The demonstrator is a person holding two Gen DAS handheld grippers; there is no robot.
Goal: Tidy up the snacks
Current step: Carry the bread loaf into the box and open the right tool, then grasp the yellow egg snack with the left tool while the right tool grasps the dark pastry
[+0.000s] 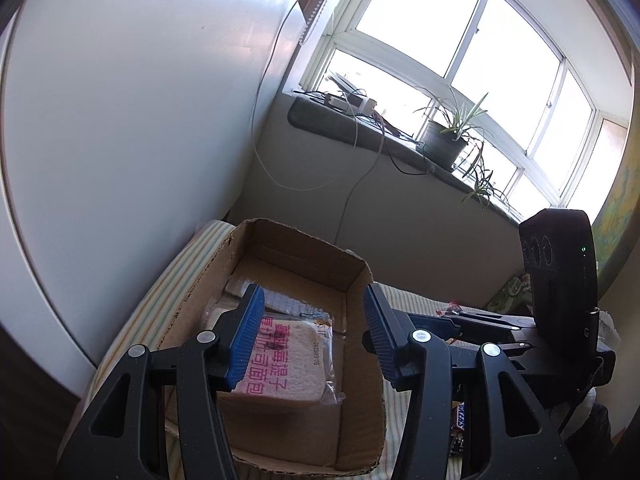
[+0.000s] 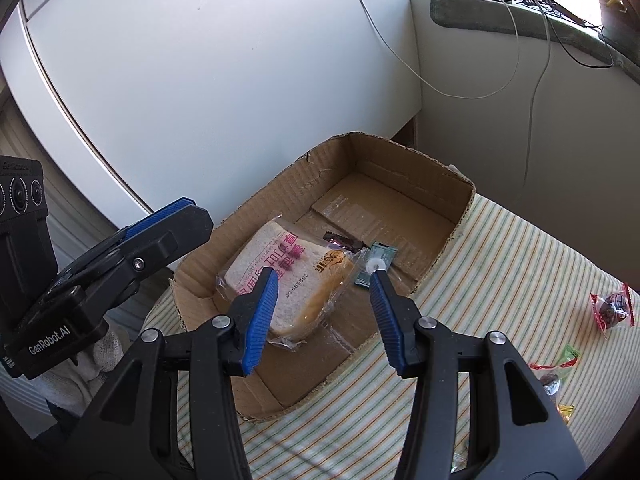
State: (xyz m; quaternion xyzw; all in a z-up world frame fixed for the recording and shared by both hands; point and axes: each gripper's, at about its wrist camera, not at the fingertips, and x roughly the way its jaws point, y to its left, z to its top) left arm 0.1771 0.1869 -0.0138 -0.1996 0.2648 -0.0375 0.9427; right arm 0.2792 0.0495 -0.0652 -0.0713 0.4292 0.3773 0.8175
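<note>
Right wrist view: right gripper (image 2: 324, 312) parted, empty; bread packet (image 2: 280, 284) in cardboard box (image 2: 400, 168) just beyond fingertips; left gripper (image 1: 314, 332) likewise parted, empty.

White wall (image 1: 120, 120), bright window (image 1: 460, 40), potted plant (image 1: 448, 136) on sill, striped cloth (image 2: 520, 260)

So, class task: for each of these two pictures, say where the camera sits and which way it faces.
Left wrist: on the left gripper, looking over the cardboard box toward the window; the right gripper's body shows at right.
Right wrist: on the right gripper, looking down into the box; the left gripper shows at left.
Shared: box, packaged bread.
</note>
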